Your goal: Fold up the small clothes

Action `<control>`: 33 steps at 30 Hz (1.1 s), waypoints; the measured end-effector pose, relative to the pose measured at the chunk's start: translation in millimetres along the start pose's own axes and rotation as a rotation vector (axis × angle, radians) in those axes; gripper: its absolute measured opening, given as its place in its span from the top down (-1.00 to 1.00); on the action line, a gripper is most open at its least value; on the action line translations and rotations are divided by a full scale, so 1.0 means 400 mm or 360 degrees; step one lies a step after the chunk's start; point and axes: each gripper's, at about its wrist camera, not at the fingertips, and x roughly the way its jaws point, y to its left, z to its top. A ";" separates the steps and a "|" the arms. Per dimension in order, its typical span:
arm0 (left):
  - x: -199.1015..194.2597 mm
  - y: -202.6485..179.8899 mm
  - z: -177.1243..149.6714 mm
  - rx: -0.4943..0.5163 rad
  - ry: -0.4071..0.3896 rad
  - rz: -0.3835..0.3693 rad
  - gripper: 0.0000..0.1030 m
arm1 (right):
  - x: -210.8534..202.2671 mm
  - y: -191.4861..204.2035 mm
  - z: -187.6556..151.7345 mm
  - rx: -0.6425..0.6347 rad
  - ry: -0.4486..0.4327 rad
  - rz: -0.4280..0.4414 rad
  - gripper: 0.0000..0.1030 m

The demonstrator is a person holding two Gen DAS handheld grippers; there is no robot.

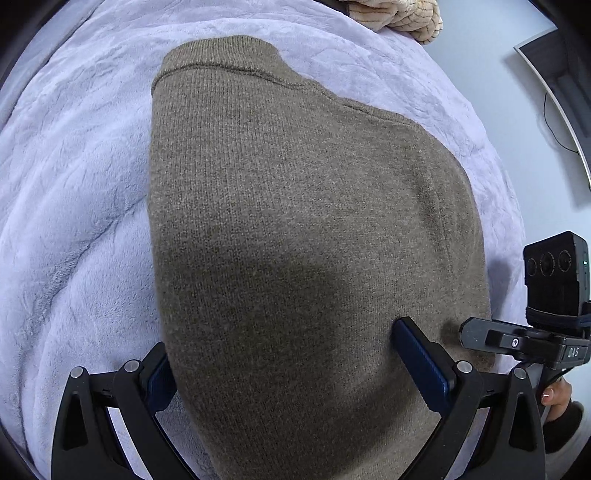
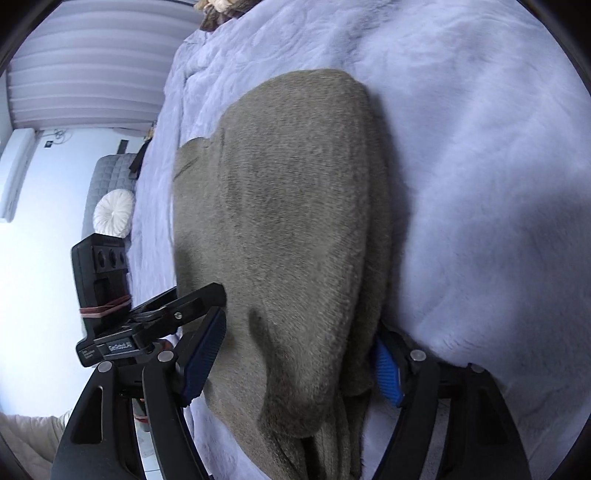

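1. Task item: a brown-grey knitted garment [image 1: 295, 229] lies folded on a pale lilac plush blanket [image 1: 74, 184] that covers a bed. In the left wrist view the ribbed hem band sits at the far end; the knit fills most of the frame.
2. Left tool [image 1: 291, 354]: fingers spread wide, one on either side of the garment's near end. The right-hand blue pad [image 1: 421, 358] rests against the knit surface; the left-hand pad is partly hidden behind the garment's edge. No pinch is visible: the cloth passes between the fingers without being squeezed.
3. Right tool [image 2: 299, 354]: fingers spread, straddling the near end of the garment [image 2: 280, 221]. The bright blue pad [image 2: 388, 369] stands just beside the stacked folded layers on that side; the darker pad [image 2: 205, 354] lies at the opposite edge. No fold is clamped between them, though contact at the pads cannot be ruled out.
4. The right wrist view shows the layered edge of the fold along the side nearest the bright pad, with the blanket [image 2: 480, 184] beyond.
5. Each wrist view shows the other tool's camera block at the frame edge, close beside the garment.
6. Background: a beige patterned cloth [image 1: 399, 18] at the far edge of the bed; a round white cushion [image 2: 113, 218] off to the side.
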 end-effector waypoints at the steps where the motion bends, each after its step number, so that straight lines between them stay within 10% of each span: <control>1: 0.008 0.001 0.002 -0.0007 0.0005 -0.0019 -1.00 | 0.005 -0.004 0.003 0.0011 0.0001 0.0011 -0.50; 8: 0.011 0.019 -0.001 -0.0022 0.0014 -0.0060 -0.99 | 0.041 -0.028 0.025 0.0132 -0.0013 0.0070 -0.50; 12: -0.022 0.005 -0.011 0.0005 -0.0064 -0.0066 -0.47 | 0.037 -0.024 0.013 0.0184 -0.0041 0.0118 0.31; 17: -0.088 0.023 -0.029 -0.0010 -0.0120 -0.0182 0.09 | 0.010 0.011 -0.009 0.0197 -0.0096 0.0253 0.35; 33: -0.339 0.155 -0.241 -0.0026 -0.0142 -0.0192 0.11 | 0.076 0.231 -0.175 0.0176 -0.0029 0.0471 0.35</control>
